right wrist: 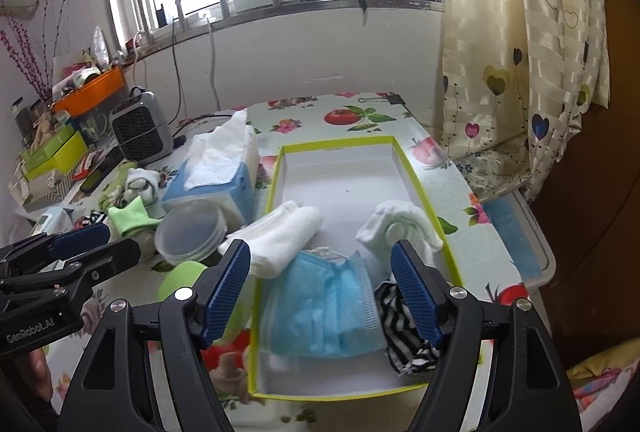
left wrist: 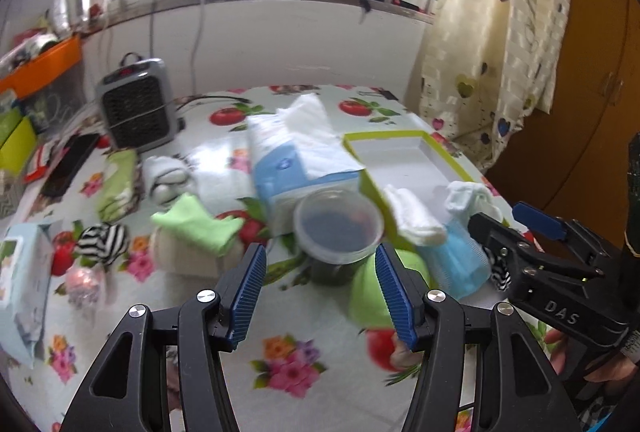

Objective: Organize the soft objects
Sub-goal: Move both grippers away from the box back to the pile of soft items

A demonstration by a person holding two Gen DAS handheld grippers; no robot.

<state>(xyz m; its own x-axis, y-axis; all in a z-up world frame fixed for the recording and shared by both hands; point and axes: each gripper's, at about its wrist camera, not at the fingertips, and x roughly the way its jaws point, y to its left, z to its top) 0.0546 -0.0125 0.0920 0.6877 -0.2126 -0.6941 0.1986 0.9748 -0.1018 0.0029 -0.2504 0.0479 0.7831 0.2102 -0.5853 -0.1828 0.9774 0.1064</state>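
A shallow white box with a lime rim (right wrist: 424,200) (left wrist: 416,140) lies on the flowered tablecloth. In it are a white folded cloth (right wrist: 280,236), a blue face mask (right wrist: 324,308), a rolled white sock (right wrist: 400,224) and a black-and-white striped sock (right wrist: 404,328). My right gripper (right wrist: 320,296) is open and empty above the mask; it also shows in the left wrist view (left wrist: 520,228). My left gripper (left wrist: 320,292) is open and empty above the table, just before a clear lidded tub (left wrist: 338,224). A green sock (left wrist: 200,224), a striped sock (left wrist: 102,238) and white socks (left wrist: 166,176) lie left of it.
A tissue pack (left wrist: 288,152) stands behind the tub. A grey heater (left wrist: 134,104), a wipes pack (left wrist: 24,288), a green pouch (left wrist: 116,184) and a phone (left wrist: 70,164) are on the left. A green cup (right wrist: 180,278) sits beside the box. A curtain (right wrist: 520,52) hangs at right.
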